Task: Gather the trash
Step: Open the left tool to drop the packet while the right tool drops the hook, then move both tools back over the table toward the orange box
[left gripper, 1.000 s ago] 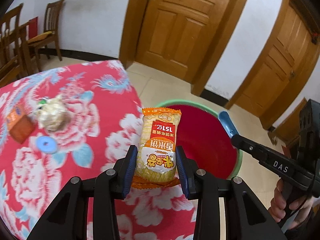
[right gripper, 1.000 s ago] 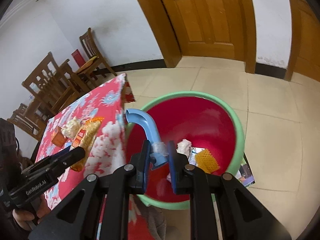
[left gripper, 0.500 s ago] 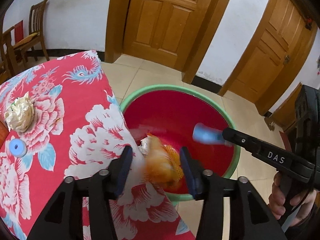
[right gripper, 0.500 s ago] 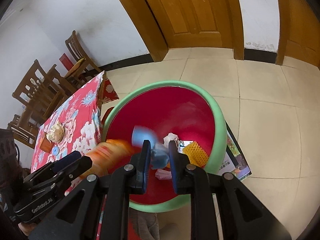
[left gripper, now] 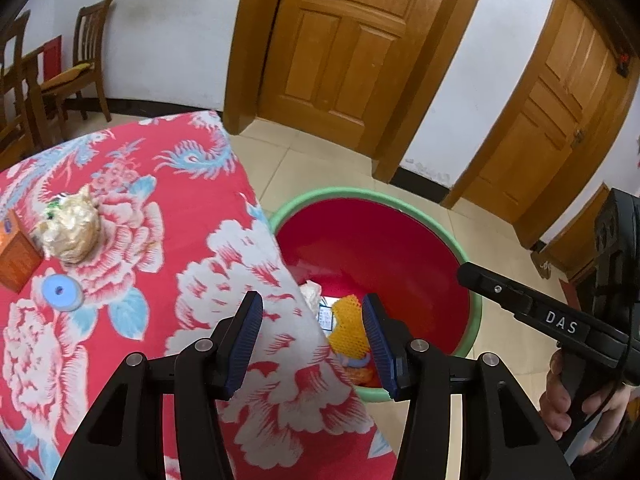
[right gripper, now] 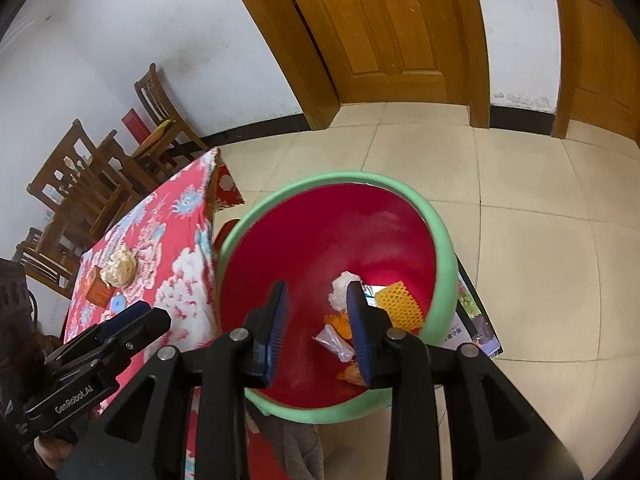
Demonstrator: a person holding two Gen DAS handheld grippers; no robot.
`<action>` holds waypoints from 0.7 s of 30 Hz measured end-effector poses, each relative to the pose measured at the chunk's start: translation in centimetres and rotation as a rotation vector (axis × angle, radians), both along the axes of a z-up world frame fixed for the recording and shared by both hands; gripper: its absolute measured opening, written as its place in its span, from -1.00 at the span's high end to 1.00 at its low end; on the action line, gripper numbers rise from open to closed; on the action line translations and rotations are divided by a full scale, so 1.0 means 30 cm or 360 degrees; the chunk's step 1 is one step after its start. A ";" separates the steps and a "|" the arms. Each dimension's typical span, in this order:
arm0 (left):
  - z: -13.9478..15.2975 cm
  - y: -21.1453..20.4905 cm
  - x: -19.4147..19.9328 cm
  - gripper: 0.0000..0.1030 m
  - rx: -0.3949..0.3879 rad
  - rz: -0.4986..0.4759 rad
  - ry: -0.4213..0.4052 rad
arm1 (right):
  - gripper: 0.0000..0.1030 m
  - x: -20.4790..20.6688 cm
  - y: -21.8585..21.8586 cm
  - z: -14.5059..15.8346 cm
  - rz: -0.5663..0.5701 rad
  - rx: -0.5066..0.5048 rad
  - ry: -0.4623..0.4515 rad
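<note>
My left gripper [left gripper: 312, 332] hangs over the edge of the table with its blue-padded jaws spread and nothing between them; they have just been opening. My right gripper [right gripper: 318, 322] points down into the round red plastic basin with a green rim [right gripper: 442, 232], which stands on the tiled floor just beside the table, and its jaws have also just been opening, now parted with nothing pinched. In the bottom of the basin lie the collected pieces: a yellow foam fruit net [right gripper: 400, 304], a crumpled white tissue [right gripper: 342, 286], a clear plastic wrapper [right gripper: 334, 342] and an orange snack packet [right gripper: 340, 322], partly hidden behind my right finger. On the red floral tablecloth [left gripper: 168, 240] more trash is left: a crumpled whitish paper ball [left gripper: 70, 230], a small orange-brown box [left gripper: 16, 254] touching it, and a flat light-blue round cap [left gripper: 60, 292] near both. Wooden chairs [right gripper: 80, 188] stand behind the table.
</note>
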State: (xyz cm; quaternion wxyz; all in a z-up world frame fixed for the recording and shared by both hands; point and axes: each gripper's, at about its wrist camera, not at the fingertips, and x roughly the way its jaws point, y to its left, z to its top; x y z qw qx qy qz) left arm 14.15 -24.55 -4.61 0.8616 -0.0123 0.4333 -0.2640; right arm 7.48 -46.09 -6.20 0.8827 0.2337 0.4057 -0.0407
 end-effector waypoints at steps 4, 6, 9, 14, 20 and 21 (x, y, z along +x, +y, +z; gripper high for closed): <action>0.027 0.047 -0.005 -0.03 -0.0013 0.0042 -0.0024 | 0.31 -0.002 0.034 0.031 0.0028 -0.0015 -0.0031; 0.037 0.073 -0.004 -0.03 -0.0020 0.0068 -0.0034 | 0.30 0.000 0.054 0.040 0.0040 -0.0019 -0.0038; 0.049 0.117 -0.005 -0.03 -0.0030 0.0103 -0.0047 | 0.29 0.007 0.089 0.054 0.0073 -0.0024 -0.0042; 0.071 0.195 -0.005 -0.03 -0.0038 0.0185 -0.0066 | 0.23 0.019 0.165 0.083 0.0135 -0.0035 -0.0065; 0.097 0.298 -0.004 -0.03 -0.0055 0.0280 -0.0094 | 0.21 0.044 0.262 0.118 0.0215 -0.0049 -0.0091; 0.100 0.313 -0.003 -0.03 -0.0059 0.0294 -0.0097 | 0.20 0.048 0.276 0.123 0.0225 -0.0052 -0.0092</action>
